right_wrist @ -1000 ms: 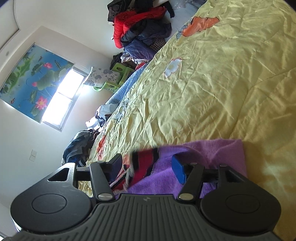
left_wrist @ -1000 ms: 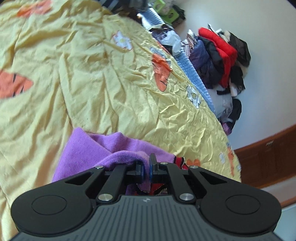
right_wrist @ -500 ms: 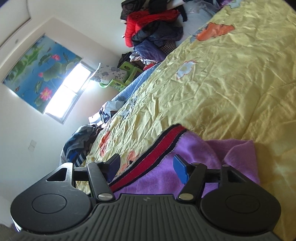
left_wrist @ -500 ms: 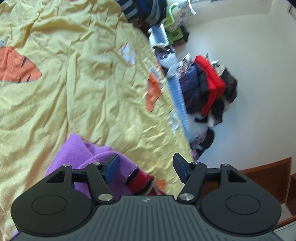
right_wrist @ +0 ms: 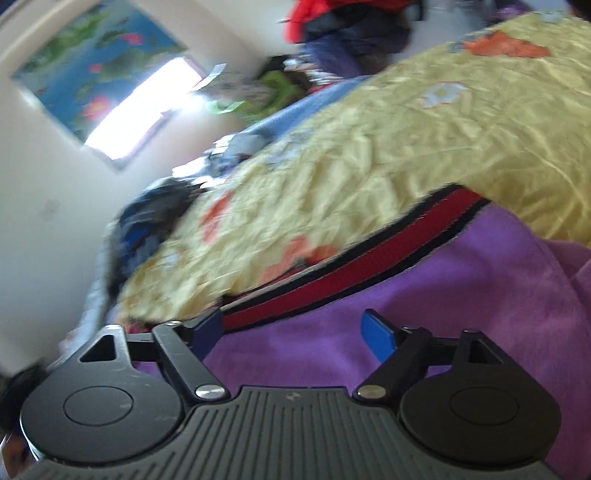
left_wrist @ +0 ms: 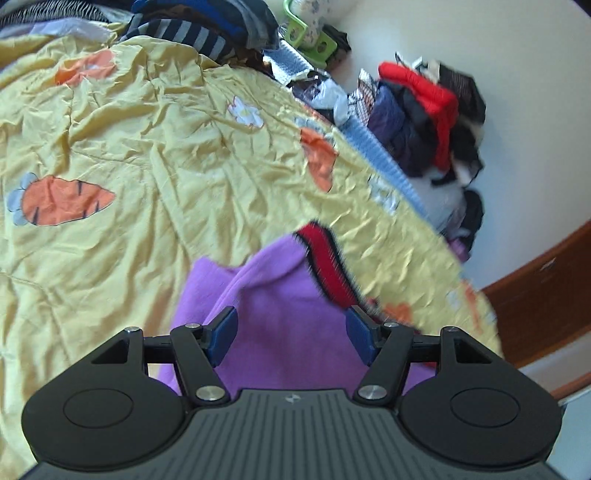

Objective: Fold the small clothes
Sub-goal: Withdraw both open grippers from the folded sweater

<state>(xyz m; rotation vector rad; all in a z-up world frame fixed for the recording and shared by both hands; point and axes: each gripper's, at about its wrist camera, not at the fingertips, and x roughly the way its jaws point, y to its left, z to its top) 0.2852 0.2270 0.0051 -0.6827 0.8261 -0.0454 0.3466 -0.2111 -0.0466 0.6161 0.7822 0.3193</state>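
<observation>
Two tongs hang over the bed, and we see both released, blue pads spread wide with nothing between them. Our left tongs (left_wrist: 291, 334) point across a purple garment (left_wrist: 280, 314) that lies on the yellow sheet (left_wrist: 147, 155), near the bed's right edge. A red band (left_wrist: 328, 262) edged in black runs along the garment's far right side, and a fold rises at its far left. Orange carrots (left_wrist: 62, 199) and white flowers mark the sheet.

Our right tongs (right_wrist: 295, 336) hover low over the same garment (right_wrist: 388, 325); the band (right_wrist: 369, 258) crosses the view just beyond the left pad, and purple cloth fills the gap between the pads. That view is blurred, so we cannot tell whether the pads touch the cloth.

Past the bed's far right edge a clothes pile (left_wrist: 424, 122) with a red piece on top leans against the white wall. More dark and striped clothes (left_wrist: 195, 22) crowd the far end of the bed. In the right view a window (right_wrist: 144, 107) glows under a flowered blind (right_wrist: 92, 48).
</observation>
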